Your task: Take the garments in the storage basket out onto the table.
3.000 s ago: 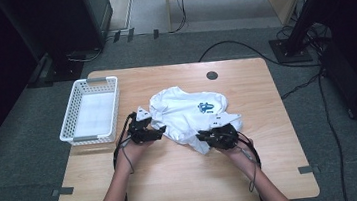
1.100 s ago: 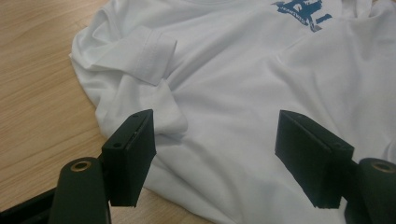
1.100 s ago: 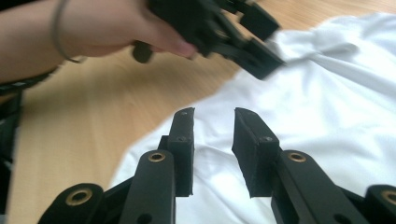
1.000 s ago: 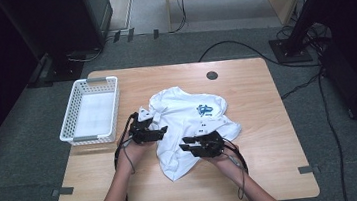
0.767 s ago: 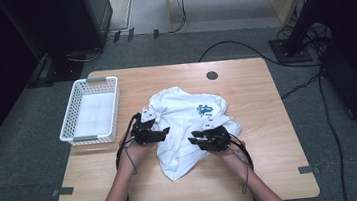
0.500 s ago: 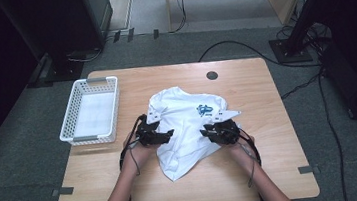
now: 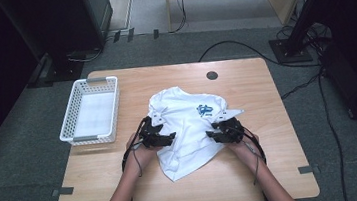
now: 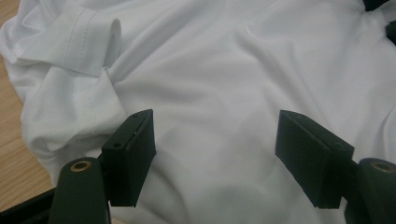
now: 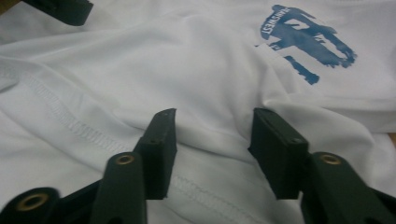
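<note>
A crumpled white T-shirt point(image 7: 189, 124) with a blue print point(image 7: 204, 109) lies in the middle of the wooden table point(image 7: 274, 171). My left gripper point(image 7: 166, 138) is at the shirt's left side. In the left gripper view its jaws stand wide apart point(image 8: 215, 121) just above the cloth point(image 8: 210, 70), open. My right gripper point(image 7: 212, 136) is at the shirt's right side, pointing left. Its jaws have just been opening point(image 9: 215, 116). A fold of the shirt point(image 9: 140, 60) lies between them, and the pads are off it. The blue print point(image 9: 303, 42) lies beyond them.
A white mesh basket point(image 7: 90, 138) stands on the table's left part, beside the left hand. A dark round grommet point(image 7: 212, 75) sits near the far edge. Bare wood runs in front of the shirt and on its right. Cables trail on the floor beyond the table.
The right gripper has moved right, from over the shirt's lower middle to its right side, and its jaws have come apart off the cloth. The left gripper has hardly moved.
</note>
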Demonstrator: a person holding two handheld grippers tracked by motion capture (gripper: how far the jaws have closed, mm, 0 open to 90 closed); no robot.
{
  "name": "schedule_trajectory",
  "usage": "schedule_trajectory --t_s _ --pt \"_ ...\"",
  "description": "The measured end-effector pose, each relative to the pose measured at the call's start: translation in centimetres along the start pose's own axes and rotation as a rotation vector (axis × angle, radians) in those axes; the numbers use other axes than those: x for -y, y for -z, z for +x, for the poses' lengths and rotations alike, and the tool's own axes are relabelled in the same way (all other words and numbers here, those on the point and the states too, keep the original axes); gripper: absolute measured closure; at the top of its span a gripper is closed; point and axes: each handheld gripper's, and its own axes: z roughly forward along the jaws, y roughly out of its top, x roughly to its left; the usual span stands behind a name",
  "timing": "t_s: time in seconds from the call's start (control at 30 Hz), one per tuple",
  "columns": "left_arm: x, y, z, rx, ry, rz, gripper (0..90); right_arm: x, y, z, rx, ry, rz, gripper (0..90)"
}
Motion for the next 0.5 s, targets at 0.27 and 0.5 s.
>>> schedule_trajectory --t_s 0.27,0.5 --pt "-0.8 0.2 -1.4 0.023 -0.021 -0.029 29.4 -0.4 0.0 1.4 -0.012 0.032 0.013 41.4" --pt "-1.1 -0.2 -2.9 0.037 -0.040 -0.030 28.4 -1.6 0.9 -0.2 -0.012 -0.013 -0.057 42.7"
